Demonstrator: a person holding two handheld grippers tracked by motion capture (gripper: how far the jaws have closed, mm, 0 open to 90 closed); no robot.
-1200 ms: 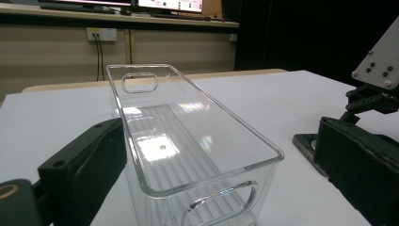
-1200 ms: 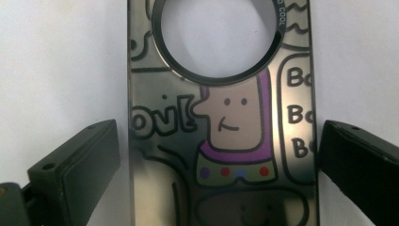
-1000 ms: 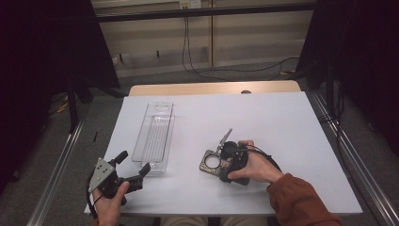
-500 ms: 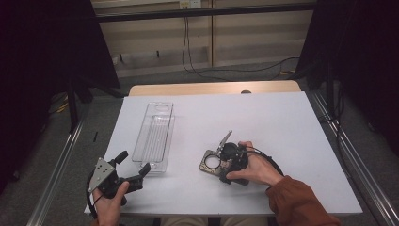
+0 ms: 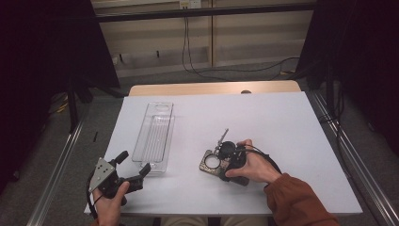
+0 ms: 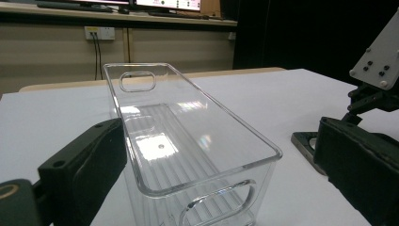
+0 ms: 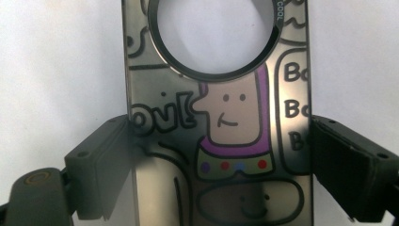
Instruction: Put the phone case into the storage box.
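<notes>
My right gripper (image 7: pixel 216 155), jaws just closing, straddles the cartoon-printed plate (image 7: pixel 226 136) lower centre; my left gripper (image 5: pixel 127 176) gapes wide beside the empty clear tray (image 5: pixel 153 139).

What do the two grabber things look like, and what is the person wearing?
Both grippers are black with blocky black jaws. The left gripper has a grey three-cornered plate on top. The right gripper trails a black cable. The person's right arm wears a rust-orange sleeve.
</notes>
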